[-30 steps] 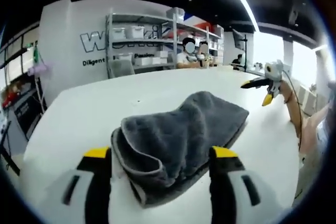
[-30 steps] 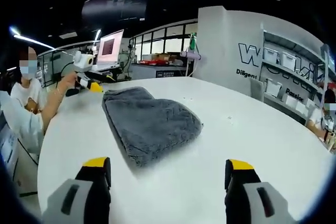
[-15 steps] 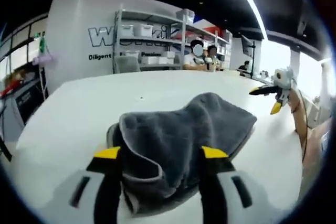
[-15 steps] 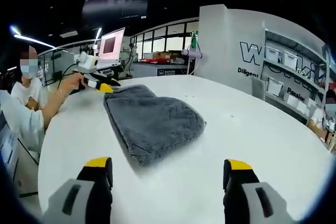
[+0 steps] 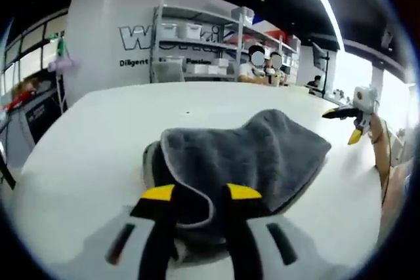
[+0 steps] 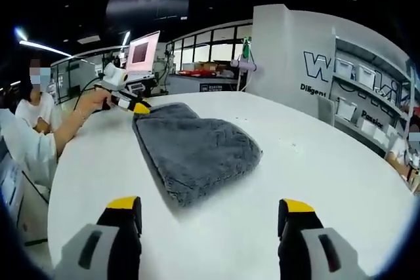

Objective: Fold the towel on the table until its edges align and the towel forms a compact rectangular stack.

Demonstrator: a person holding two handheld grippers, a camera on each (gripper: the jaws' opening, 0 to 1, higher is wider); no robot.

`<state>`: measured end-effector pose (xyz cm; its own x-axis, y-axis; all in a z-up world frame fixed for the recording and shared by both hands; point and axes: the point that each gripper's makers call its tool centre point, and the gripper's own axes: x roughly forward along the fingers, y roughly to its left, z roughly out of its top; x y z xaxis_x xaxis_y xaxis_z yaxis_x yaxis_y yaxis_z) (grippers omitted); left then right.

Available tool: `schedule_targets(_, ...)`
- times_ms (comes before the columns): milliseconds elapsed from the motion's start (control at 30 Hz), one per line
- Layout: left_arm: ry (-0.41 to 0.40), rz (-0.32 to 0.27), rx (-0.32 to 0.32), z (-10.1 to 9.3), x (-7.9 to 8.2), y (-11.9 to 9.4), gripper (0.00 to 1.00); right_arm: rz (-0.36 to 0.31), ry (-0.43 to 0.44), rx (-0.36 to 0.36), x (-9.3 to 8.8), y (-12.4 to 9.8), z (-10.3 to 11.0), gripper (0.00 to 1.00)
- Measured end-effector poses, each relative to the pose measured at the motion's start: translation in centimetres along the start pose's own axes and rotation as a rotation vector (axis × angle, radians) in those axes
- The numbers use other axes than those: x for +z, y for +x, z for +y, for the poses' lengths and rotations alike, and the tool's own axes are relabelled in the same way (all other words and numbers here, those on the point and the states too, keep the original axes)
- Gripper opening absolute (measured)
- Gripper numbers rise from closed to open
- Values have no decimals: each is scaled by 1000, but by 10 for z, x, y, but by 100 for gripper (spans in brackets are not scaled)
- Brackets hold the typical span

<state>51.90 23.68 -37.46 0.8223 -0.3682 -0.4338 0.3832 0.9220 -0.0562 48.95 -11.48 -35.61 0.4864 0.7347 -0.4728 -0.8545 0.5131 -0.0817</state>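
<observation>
**Grey towel pinched at its near corner**

Grey fluffy towel [image 5: 243,155] lying folded on the white table [image 5: 85,142], well in from the rim, one end bunched up. Left gripper [image 5: 200,193] clamped on the towel's raised corner, yellow-tipped jaws nearly together with a fold of cloth between them. From the right gripper view, same left gripper [image 6: 134,104] touching the far end of the towel [image 6: 197,152]. Right gripper [image 6: 205,204] hanging over bare tabletop near the table's edge, jaws spread wide, gripping nothing, well short of the towel.
</observation>
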Motion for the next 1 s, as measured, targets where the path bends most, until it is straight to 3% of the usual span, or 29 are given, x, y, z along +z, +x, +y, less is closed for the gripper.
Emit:
schedule_targets(367, -25, -9, 4, 0, 1, -4, 5, 8, -10, 5, -1, 0, 4, 89)
schedule_targets(567, -89, -61, -18, 5, 12, -12, 5, 13, -10, 2, -3, 1, 3, 89)
schedule_targets(767, -199, -169, -86, -1, 30, -25, 5, 16, -10, 0, -3, 1, 3, 89)
schedule_targets(1000, -228, -200, -58, 11, 35, -41, 5, 21, -8, -1, -4, 2, 1, 89)
